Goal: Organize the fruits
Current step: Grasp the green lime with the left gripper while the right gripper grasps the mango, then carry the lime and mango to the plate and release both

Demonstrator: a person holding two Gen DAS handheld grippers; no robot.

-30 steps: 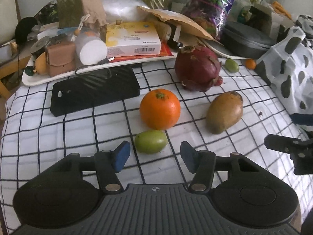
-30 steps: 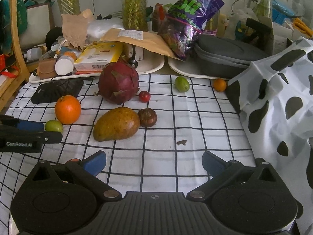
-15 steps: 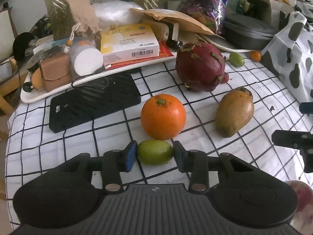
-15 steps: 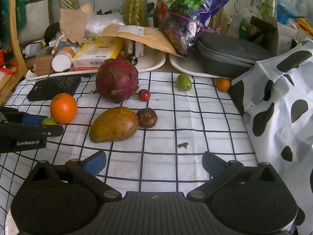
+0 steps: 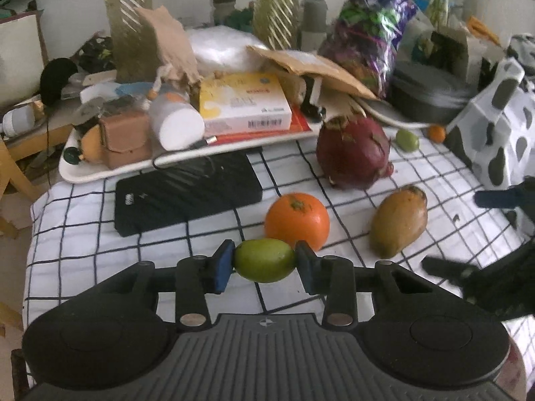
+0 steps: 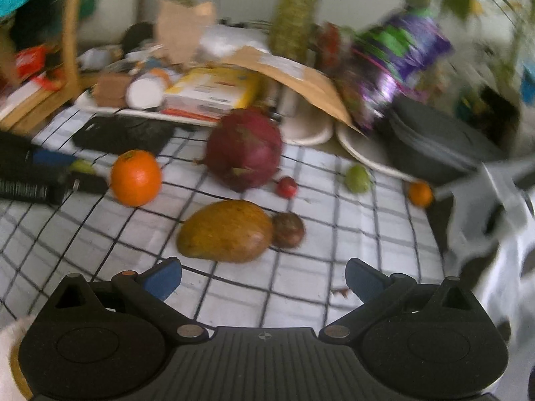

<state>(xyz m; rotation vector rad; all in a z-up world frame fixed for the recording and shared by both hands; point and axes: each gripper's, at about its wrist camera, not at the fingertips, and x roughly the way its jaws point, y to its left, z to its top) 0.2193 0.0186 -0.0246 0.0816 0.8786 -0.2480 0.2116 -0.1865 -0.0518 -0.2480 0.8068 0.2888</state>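
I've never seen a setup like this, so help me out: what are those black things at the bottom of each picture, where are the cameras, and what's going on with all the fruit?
No robot here: a person holds a two-fingered claw in each hand, and a wide-angle camera on each claw looks forward along its fingers. The black shapes at the bottom are the claws themselves.

In the left-hand view, the left claw has just closed on a small green fruit, squeezed between its blue pads.

In the blurry right-hand view, the right claw is open and empty.

On the checked cloth lie an orange, a mango, a dragon fruit, a small brown fruit, a small red one, another green one and a tiny orange one. Clutter fills the trays behind.
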